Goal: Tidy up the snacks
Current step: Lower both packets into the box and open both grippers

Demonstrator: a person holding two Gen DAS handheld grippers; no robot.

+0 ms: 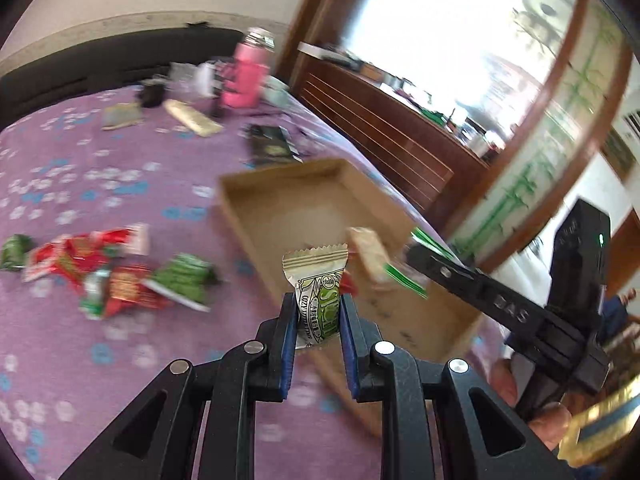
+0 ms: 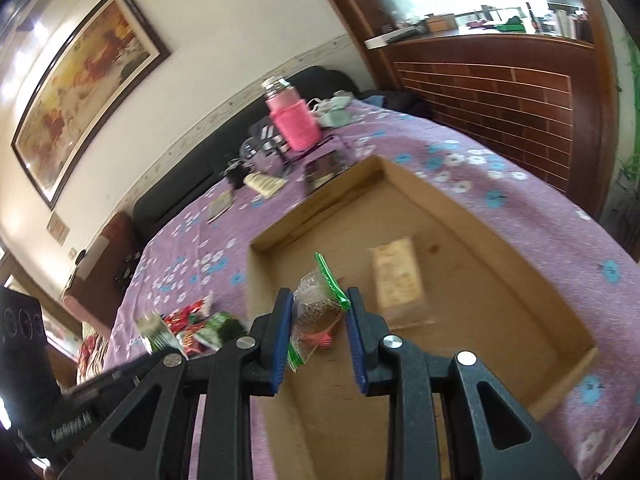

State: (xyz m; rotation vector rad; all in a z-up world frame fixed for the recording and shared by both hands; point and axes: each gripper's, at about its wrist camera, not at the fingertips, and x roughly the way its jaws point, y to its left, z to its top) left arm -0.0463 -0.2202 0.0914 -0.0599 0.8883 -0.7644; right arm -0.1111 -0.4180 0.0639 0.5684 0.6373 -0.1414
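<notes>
both tongs carry snacks toward the cardboard tray [image 2: 520, 264]: left gripper [image 1: 316, 312] pinches a cream-and-green candy wrapper [image 1: 316, 280], right gripper [image 2: 318, 320] clamps a clear green-edged snack packet [image 2: 316, 304] over it, likely for dropping inside.

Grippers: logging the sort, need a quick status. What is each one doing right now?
Left gripper: shut on a green-and-cream candy.
Right gripper: shut on a clear packet with green edges, over the box.
</notes>
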